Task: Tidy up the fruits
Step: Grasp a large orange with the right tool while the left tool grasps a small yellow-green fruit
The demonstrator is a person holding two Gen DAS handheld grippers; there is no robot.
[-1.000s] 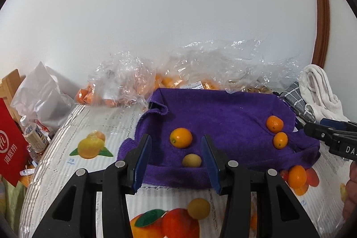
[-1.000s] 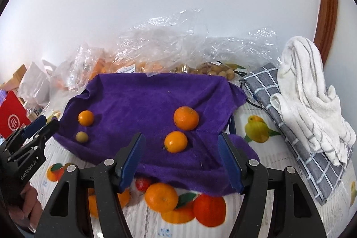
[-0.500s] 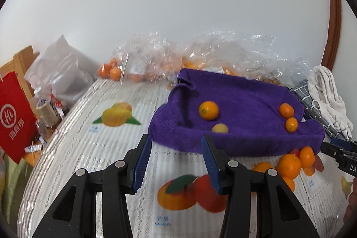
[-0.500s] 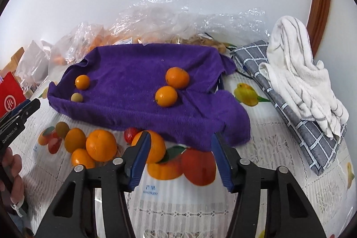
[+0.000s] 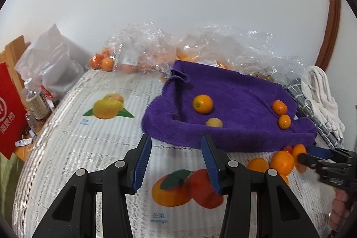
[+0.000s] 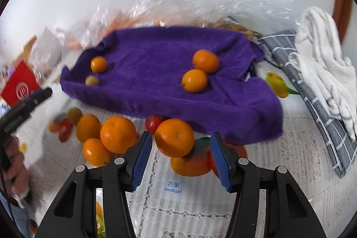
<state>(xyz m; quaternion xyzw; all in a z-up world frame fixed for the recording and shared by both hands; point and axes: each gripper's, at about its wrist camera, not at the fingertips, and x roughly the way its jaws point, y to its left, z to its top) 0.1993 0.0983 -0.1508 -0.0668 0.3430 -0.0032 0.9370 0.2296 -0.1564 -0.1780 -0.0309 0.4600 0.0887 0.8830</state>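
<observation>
While right gripper (image 6: 180, 162) brackets near orange (image 6: 174, 137), jaws apart, untouching, left gripper (image 5: 176, 162) part-open, empty: approach step; next, close squarely.

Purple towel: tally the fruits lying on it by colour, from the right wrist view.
Orange fruits: 3
Pale yellowish fruit: 1
Total on the purple towel: 4
</observation>
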